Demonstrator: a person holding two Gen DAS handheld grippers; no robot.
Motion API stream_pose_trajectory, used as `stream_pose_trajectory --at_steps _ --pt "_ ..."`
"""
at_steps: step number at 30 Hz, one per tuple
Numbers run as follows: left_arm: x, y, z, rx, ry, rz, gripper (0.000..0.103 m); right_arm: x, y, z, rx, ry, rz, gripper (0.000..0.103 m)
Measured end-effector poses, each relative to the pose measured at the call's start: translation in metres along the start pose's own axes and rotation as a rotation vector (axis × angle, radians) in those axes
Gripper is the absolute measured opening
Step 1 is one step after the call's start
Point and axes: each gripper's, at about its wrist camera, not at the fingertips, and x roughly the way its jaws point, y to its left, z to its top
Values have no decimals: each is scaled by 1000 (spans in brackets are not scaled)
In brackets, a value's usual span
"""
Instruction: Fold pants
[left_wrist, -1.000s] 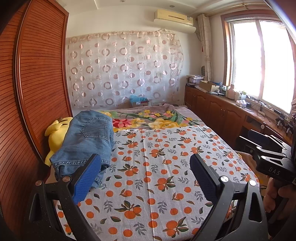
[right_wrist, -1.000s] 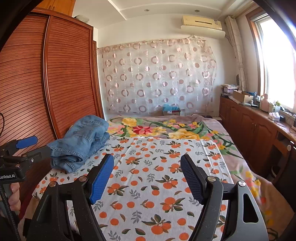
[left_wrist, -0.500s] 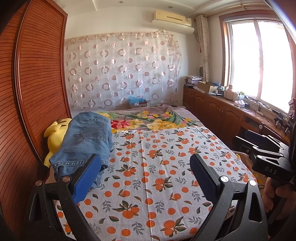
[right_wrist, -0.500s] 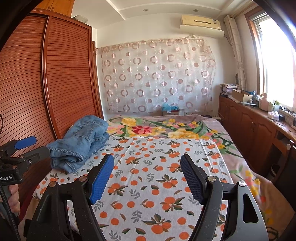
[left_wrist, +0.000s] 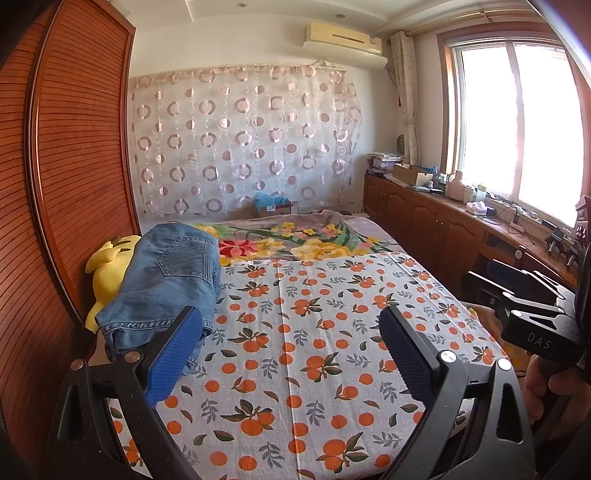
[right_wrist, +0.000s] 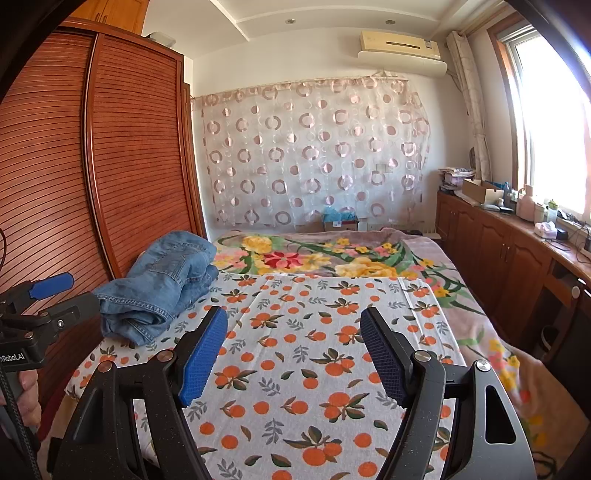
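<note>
Lengthwise, folded jeans (left_wrist: 166, 280) along wardrobe (left_wrist: 70, 177)

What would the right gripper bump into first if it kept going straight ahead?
Probably the orange-print sheet on the bed; the open right gripper tilts slightly down toward it. The jeans lie off to its left.

**Black gripper frames, blue textured pads**

The left gripper (left_wrist: 291, 354) has 2 black fingers (left_wrist: 173, 354) faced with blue knobbly pads, silver screws at the pivots. The right gripper (right_wrist: 293, 354) matches; at 3 o'clock in the left view its black body reads "DAS". At 9 o'clock in the right view, a black cable and white lettering show.
</note>
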Motion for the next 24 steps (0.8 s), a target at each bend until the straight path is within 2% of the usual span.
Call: stream_pose_trajectory --at_steps 24 --pt "-3 -11 2 1 -9 -5 97 -1 1 -3 -4 -3 0 76"
